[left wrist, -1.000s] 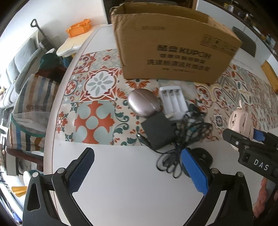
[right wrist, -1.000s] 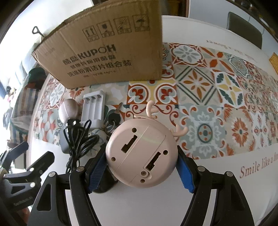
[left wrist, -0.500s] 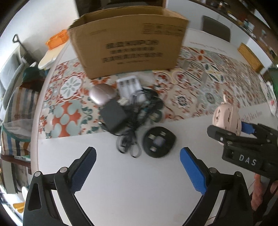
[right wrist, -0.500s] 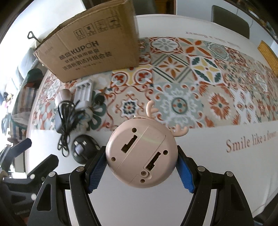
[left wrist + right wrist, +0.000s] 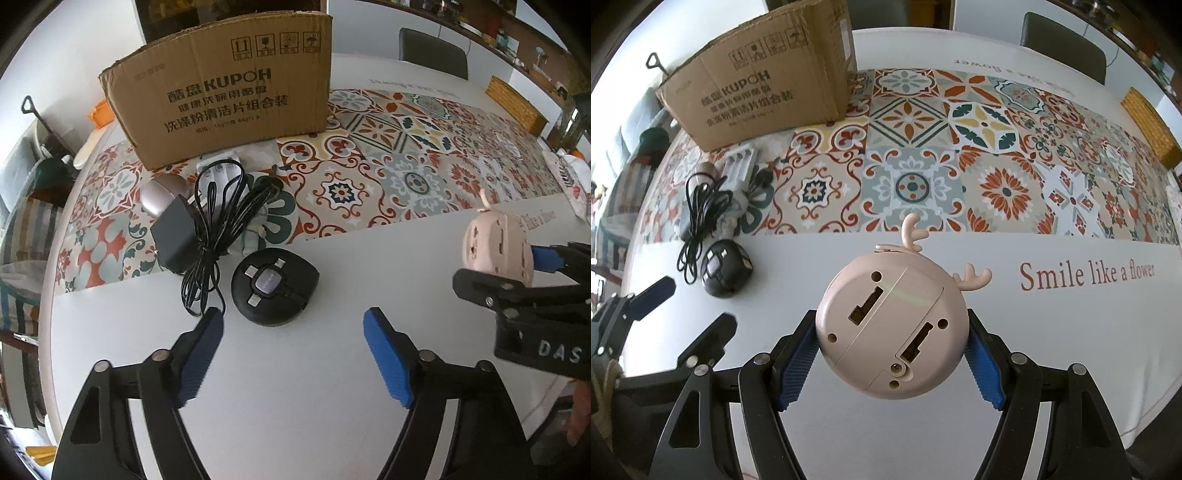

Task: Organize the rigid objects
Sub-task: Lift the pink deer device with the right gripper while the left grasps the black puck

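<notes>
Pink deer clock: the round pink clock (image 5: 892,330) with two small antlers is off the desk, its back toward the right wrist camera, clamped at both sides by the blue pads of the right tool (image 5: 891,362).
Right tool: holding the clock above the white part of the desk (image 5: 1034,350), well apart from the box.
Left tool: the left tool (image 5: 293,354) hangs over bare desk with nothing between its pads; its jaws have just been closing and stand at a middling gap.
Black round gadget: the black round gadget (image 5: 275,286) lies on the desk just ahead of the left tool, near its left pad, not touched.
Pile by the box: a black adapter (image 5: 175,236) with its coiled black cable (image 5: 218,221), a white battery charger (image 5: 219,168) and a metallic oval piece (image 5: 159,194) lie together on the patterned runner (image 5: 388,166), just in front of the box.
Cardboard box: the box (image 5: 229,92) stands upright at the far side of the desk; its inside is hidden in both views.
Done so far: one item is lifted and in hand; whether anything is already in the box cannot be told.
Left to do: judging by the layout, the clock needs placing, and the gadget, adapter, charger and oval piece remain loose.
</notes>
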The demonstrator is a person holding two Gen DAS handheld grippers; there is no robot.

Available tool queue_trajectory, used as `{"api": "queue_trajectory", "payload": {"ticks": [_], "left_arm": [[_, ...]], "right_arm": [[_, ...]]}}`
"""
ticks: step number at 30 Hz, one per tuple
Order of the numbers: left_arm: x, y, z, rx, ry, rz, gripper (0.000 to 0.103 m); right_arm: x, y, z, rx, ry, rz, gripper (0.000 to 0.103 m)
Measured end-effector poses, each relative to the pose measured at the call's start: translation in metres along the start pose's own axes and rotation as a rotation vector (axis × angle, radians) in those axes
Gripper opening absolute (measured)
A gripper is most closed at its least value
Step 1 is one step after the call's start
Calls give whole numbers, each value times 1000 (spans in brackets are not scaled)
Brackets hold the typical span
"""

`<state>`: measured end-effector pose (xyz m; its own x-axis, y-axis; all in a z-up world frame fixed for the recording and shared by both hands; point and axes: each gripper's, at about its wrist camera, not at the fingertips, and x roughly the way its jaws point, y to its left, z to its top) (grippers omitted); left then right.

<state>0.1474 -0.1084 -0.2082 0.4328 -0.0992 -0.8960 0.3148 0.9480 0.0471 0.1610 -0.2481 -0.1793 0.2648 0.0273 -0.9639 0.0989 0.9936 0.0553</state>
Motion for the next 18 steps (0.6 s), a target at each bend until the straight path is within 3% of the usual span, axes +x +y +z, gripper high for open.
{"api": "queue_trajectory", "payload": {"ticks": [7,18], "left_arm": [[9,0,-4,-22,-27,37,75],[26,5,-4,-71,-29,6,75]], "right_arm": [[5,2,-4,-43,5,2,74],[16,7,-1,-75,22,10,74]]}}
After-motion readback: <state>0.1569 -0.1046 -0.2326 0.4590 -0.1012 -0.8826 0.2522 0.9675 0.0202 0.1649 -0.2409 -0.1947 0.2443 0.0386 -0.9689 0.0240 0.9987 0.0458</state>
